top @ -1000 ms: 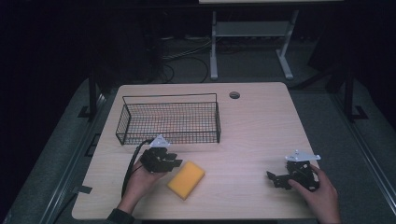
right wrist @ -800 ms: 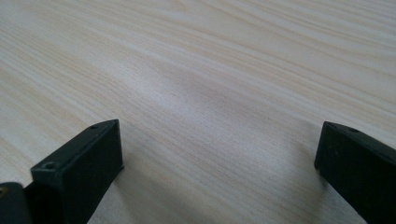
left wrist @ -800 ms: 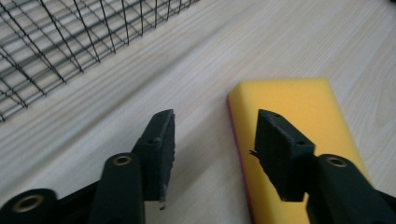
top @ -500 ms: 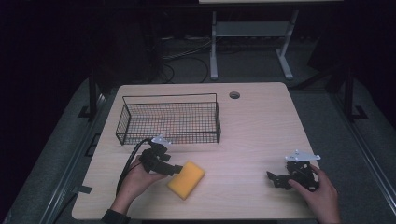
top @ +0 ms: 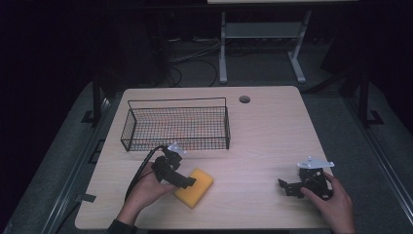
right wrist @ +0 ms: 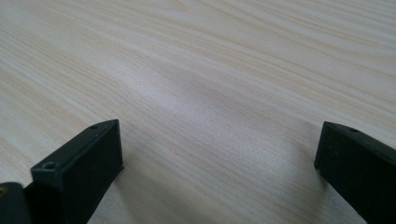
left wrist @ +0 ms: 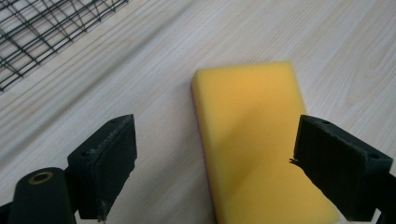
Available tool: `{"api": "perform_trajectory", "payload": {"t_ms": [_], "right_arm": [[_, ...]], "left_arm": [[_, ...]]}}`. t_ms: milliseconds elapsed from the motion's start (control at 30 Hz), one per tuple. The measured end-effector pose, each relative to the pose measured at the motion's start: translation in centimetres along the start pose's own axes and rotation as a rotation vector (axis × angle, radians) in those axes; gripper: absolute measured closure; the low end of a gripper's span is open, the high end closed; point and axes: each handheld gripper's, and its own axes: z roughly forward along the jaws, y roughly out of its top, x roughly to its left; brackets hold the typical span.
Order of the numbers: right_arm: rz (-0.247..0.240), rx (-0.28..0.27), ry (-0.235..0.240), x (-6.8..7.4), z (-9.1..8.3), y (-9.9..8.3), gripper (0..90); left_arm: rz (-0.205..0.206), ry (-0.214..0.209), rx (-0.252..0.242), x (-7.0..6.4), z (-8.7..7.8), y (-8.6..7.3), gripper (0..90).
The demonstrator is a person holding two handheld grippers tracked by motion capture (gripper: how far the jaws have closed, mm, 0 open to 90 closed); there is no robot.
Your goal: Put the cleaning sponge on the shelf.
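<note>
Broadly, the pale wooden table (top: 263,126) spans the high view, its bare grain running under both pairs of jaws in the two gripper views. Toward its far left stands the black wire basket (top: 175,124), upright, its mesh also crossing the upper left corner of the left gripper view (left wrist: 42,32). Nearer the person, just in front of the basket and apart from it, lies the yellow sponge (top: 196,186), flat on the wood, a thin pink layer showing along its lower edge in the left gripper view (left wrist: 252,135). The left gripper (top: 182,181) is held over the sponge's near left end, a cable looping back from it beside the person's left hand (top: 146,190); in its own view (left wrist: 224,172) the jaws stand wide apart, one over bare table to the side of the sponge, the other above the sponge's far long edge, neither pressing on it. The right gripper (top: 287,187) sits well apart at the table's near right, held by the right hand (top: 333,202); its jaws (right wrist: 219,172) are spread wide, with plain wood between them. A small round grommet hole (top: 244,99) marks the table's far edge
</note>
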Motion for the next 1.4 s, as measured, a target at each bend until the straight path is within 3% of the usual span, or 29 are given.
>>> {"api": "perform_trajectory", "payload": {"t_ms": [233, 667, 1400], "right_arm": [[0.0, 0.0, 0.0, 0.0, 0.0, 0.0, 0.2], [0.0, 0.0, 0.0, 0.0, 0.0, 0.0, 0.2], [0.0, 0.0, 0.0, 0.0, 0.0, 0.0, 0.2]], "left_arm": [[0.039, -0.001, 0.034, -0.9, 0.4, 0.4, 13.0], [0.061, -0.003, 0.068, -2.5, 2.3, 0.6, 13.0], [0.074, 0.009, 0.121, -3.0, 4.3, 0.2, 13.0]]}}
